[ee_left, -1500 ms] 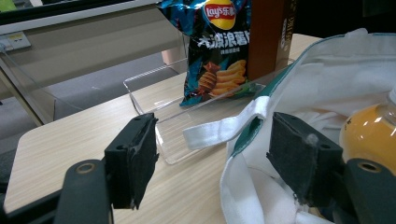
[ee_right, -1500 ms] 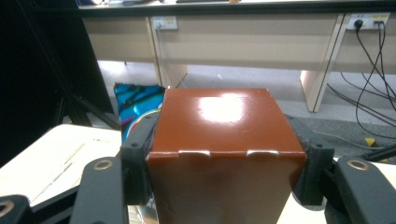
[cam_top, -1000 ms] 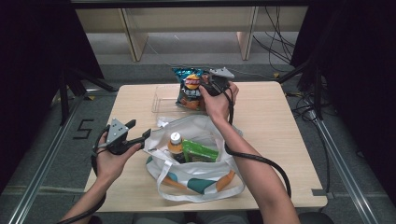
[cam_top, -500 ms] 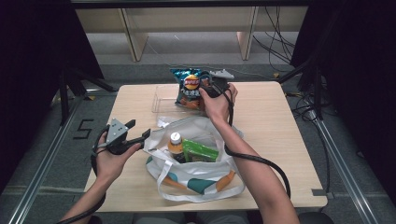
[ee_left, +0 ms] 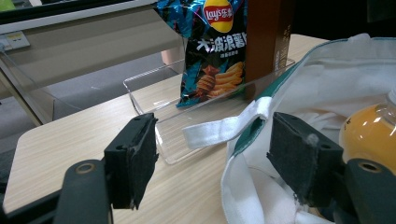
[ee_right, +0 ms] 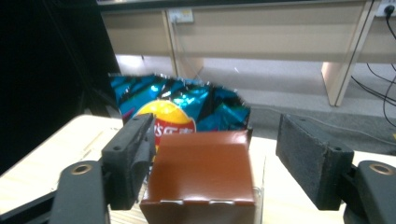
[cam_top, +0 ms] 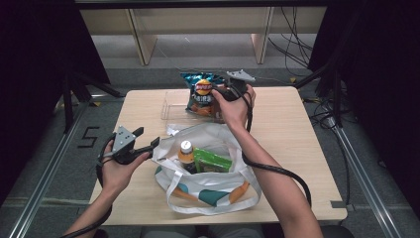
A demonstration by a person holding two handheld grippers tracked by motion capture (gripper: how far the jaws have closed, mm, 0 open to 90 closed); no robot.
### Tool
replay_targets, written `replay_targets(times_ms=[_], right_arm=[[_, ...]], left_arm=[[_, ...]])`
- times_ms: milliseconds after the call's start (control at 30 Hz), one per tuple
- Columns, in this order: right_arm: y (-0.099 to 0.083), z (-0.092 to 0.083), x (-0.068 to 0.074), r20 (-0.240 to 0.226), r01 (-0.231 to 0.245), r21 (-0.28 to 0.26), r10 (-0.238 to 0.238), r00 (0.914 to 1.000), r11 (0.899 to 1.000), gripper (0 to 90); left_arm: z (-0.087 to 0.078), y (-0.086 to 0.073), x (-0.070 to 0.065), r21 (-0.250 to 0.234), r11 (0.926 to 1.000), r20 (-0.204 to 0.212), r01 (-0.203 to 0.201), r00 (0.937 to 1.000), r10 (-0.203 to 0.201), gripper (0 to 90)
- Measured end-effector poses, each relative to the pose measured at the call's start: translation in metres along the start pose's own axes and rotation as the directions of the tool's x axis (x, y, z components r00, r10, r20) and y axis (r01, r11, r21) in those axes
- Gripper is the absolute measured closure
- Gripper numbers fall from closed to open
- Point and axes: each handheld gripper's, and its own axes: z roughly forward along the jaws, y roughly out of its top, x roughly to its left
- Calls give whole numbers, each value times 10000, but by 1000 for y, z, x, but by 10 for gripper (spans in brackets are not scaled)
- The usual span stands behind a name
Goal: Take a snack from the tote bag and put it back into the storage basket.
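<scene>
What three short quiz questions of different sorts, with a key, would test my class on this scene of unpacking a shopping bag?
1. True or false: the brown box stands in the clear tray beside the crisp bag.
2. What does the left gripper have between its jaws?
A. the bottle
B. the edge of the white bag
C. the brown box
3. Fill in: the right gripper is ____.

Key
1. True.
2. B: the white bag; the orange bottle stands inside it.
3. Open; the pads stand clear of the box.

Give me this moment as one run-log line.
right tongs: open, just opened, brown box between jaws in clear bin | left tongs: open at tote bag rim | chips bag: in bin
</scene>
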Motion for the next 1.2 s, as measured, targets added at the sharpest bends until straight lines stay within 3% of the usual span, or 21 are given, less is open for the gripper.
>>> replay_targets(times_ms=[200, 233, 333, 500, 767, 867, 1100, 1200], right_arm=[[7, -15, -8, -481, 65, -631, -96, 9988, 9980, 308], [7, -18, -7, -573, -192, -718, 151, 9982, 9972, 312], [9, -24, -10, -752, -151, -783, 92, 9971, 9968, 336], [8, -31, -15, -961, -183, -624, 123, 9953, 9979, 367], [2, -45, -20, -1278, 345, -679, -430, 9909, 9971, 451], [0, -53, -23, -1443, 426, -559, -503, 9883, 9975, 516], [-4, -63, -30, -1554, 705, -420, -762, 9849, 9966, 571], [-7, -67, -30, -1628, 614, -314, -657, 9845, 9976, 584]], left_arm=[[0, 0, 0, -16, 10000, -23, 22, 10000, -22, 313], [-1, 0, 0, -2, 10000, -47, 15, 10000, -15, 313], [-1, 0, 1, 6, 10000, -64, 24, 10000, -24, 313], [-1, 0, 0, -13, 10000, -76, 39, 10000, -39, 313], [-2, 0, 0, -41, 10000, -92, 48, 9999, -48, 311], [-2, 0, 1, -55, 10000, -104, 54, 9999, -55, 310], [-2, -1, 0, -71, 9999, -89, 71, 9999, -71, 308], [-2, -1, 0, -77, 9999, -109, 84, 9999, -85, 307]])
